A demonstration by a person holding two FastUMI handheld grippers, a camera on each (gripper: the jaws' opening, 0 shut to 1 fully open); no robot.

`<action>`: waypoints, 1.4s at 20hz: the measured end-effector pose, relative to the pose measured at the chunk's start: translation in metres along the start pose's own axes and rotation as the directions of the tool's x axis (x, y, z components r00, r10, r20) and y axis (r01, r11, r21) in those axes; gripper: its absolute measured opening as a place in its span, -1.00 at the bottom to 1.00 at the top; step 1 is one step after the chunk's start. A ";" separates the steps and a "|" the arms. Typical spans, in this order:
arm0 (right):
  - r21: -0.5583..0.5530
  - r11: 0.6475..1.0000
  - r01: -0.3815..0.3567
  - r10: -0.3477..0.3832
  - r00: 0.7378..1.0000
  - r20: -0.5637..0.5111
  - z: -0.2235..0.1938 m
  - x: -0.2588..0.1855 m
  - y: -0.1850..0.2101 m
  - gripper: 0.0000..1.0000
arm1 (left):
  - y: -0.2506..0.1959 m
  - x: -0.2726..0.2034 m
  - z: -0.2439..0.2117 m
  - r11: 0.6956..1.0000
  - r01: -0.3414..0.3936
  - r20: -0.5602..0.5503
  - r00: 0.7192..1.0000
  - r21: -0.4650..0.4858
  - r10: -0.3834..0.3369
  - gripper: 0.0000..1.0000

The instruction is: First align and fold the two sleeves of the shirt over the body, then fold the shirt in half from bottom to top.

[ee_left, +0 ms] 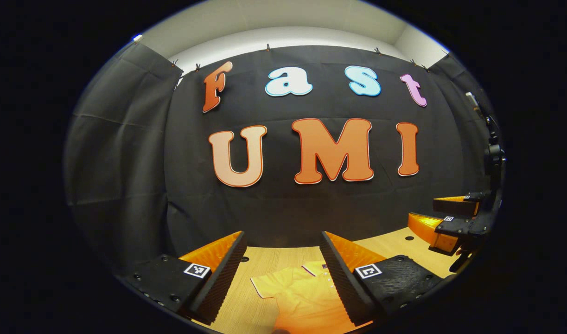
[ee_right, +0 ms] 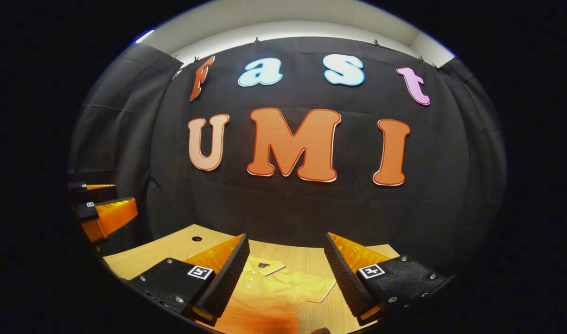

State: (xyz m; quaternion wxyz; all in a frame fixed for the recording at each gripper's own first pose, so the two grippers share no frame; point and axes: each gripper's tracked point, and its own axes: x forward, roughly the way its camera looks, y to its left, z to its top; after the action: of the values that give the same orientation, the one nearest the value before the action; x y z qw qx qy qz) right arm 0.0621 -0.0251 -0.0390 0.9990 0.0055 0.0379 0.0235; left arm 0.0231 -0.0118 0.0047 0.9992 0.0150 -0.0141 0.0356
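A yellow polo shirt (ee_left: 302,297) lies flat on the wooden table (ee_left: 269,257), collar toward the far wall, one short sleeve spread to the left. My left gripper (ee_left: 283,273) hangs open above it, fingers wide apart, nothing between them. In the right gripper view the same shirt (ee_right: 278,297) shows its collar and the other sleeve reaching right. My right gripper (ee_right: 285,273) is open too, held over the shirt's upper part. Each gripper appears at the edge of the other's view: the right gripper (ee_left: 455,218) and the left gripper (ee_right: 100,208), both open.
The black cloth wall (ee_left: 283,195) rises just behind the table's far edge. Small round holes (ee_right: 196,239) dot the tabletop. A dark stand with gear (ee_left: 492,153) sits at the right side of the booth.
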 end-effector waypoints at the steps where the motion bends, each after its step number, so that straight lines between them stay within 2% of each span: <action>1: 0.001 1.000 0.009 -0.009 1.000 -0.013 -0.005 0.004 -0.006 0.96 | -0.001 0.000 -0.003 1.000 -0.002 0.000 1.000 0.003 0.002 0.94; 7: 0.032 0.998 0.061 -0.056 0.989 -0.136 -0.049 0.039 -0.049 0.96 | -0.002 0.000 -0.004 0.999 -0.037 -0.008 0.999 0.020 0.037 0.96; 14: 0.068 0.996 0.056 -0.033 0.953 -0.302 -0.104 0.082 -0.067 0.96 | 0.005 0.001 -0.010 0.992 -0.119 -0.030 0.992 0.052 0.121 0.96; 20: 0.092 0.994 0.066 -0.018 0.892 -0.452 -0.159 0.108 -0.080 0.97 | 0.013 -0.009 -0.015 0.978 -0.191 -0.054 0.979 0.088 0.196 0.98; 23: 0.113 0.991 0.076 -0.006 0.853 -0.522 -0.185 0.117 -0.082 0.96 | 0.014 -0.018 -0.024 0.970 -0.218 -0.079 0.971 0.107 0.227 0.98; 26: 0.122 0.989 0.081 0.009 0.799 -0.601 -0.216 0.123 -0.087 0.96 | 0.015 -0.025 -0.032 0.962 -0.243 -0.110 0.960 0.125 0.257 0.97; 28: 0.133 0.987 0.086 0.024 0.750 -0.661 -0.236 0.124 -0.087 0.95 | 0.016 -0.030 -0.034 0.956 -0.262 -0.123 0.953 0.131 0.278 0.98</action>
State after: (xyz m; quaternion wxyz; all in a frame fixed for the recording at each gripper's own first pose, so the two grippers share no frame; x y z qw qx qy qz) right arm 0.1718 -0.1044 -0.2849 0.9178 0.0739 0.3901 0.0041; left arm -0.0069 0.0028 -0.0298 0.9809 0.0670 0.0563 0.1736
